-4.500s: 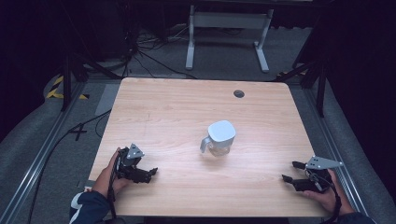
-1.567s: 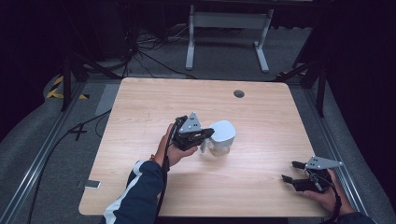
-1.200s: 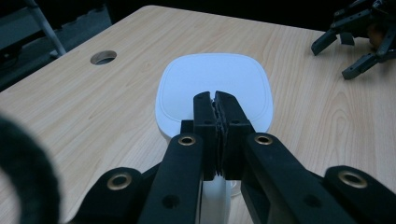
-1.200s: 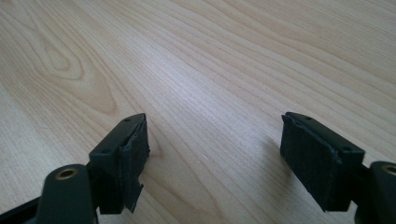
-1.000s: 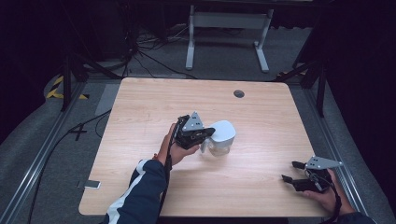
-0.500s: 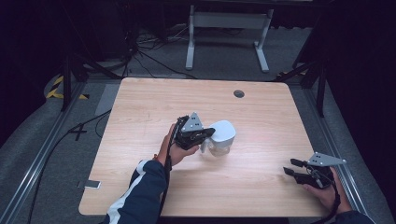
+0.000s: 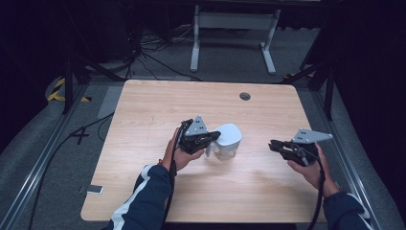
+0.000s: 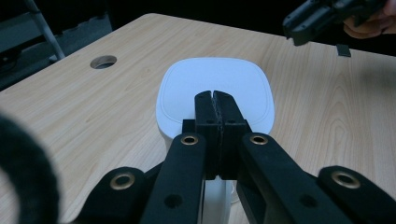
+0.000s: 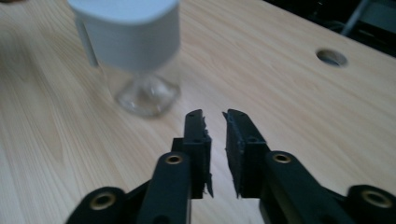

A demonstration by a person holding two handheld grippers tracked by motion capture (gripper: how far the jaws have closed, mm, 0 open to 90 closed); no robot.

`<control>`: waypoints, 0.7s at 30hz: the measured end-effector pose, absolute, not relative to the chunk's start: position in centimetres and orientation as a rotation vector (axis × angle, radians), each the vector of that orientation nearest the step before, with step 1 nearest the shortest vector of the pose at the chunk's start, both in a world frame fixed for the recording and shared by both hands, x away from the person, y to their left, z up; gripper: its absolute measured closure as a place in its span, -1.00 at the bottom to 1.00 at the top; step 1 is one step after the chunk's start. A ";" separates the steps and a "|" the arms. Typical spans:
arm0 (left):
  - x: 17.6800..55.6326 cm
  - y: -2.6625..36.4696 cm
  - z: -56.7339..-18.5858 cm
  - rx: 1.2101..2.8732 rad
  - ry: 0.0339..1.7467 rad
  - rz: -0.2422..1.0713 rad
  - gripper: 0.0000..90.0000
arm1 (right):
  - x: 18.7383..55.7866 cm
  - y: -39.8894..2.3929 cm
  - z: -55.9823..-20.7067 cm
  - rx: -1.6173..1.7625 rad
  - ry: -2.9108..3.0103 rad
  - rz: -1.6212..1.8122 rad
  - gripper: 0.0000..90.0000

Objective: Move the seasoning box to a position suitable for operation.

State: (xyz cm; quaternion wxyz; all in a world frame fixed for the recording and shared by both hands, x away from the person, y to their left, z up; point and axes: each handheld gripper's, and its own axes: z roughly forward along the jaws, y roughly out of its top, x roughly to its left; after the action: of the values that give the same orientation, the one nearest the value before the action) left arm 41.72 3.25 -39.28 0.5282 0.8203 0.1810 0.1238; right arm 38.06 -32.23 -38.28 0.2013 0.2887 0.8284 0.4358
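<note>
Left jaws: pressed together with no gap in the left gripper view, their tips over the near edge of the jug's white lid (image 8: 215, 95). The handle is hidden under the jaws, so whether they clamp it cannot be told.
Left gripper (image 7: 209, 139): sits at the centre of the high view, hard against the left side of the jug; it has not shifted over the last second.
Right jaws: a narrow slit between them in the right gripper view, nothing in it.
Right gripper (image 7: 277, 146): in the right half of the high view, lifted off the table and carried in from the lower right corner where it lay half a second ago; its tips point left at the jug, apart from it.
Jug (image 7: 225, 142): clear body under a white lid, upright at the table's middle, same spot as before.
Table (image 7: 143, 110): pale wood, a round cable hole (image 7: 245, 96) towards the upper right.
Meaning: the left hand seems to be steadying the jug while the right comes for the lid; that second contact is not yet made.
</note>
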 end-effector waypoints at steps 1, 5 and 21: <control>41.8 3.3 -39.3 1.961 0.430 0.292 1.00 | 38.5 -31.1 -37.9 0.784 2.323 1.222 0.89; 41.8 3.4 -39.5 1.947 0.423 0.294 1.00 | 39.7 -28.0 -37.7 0.758 2.355 1.205 0.98; 41.4 3.4 -40.0 1.903 0.426 0.280 1.00 | 40.3 -24.9 -38.8 0.718 2.421 1.146 0.99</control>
State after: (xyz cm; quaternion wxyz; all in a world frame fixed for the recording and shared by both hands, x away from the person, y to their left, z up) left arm 41.39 3.39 -39.98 0.5526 0.8050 0.1803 0.1185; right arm 40.26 -24.88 -38.80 0.1831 0.2544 0.8583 0.4062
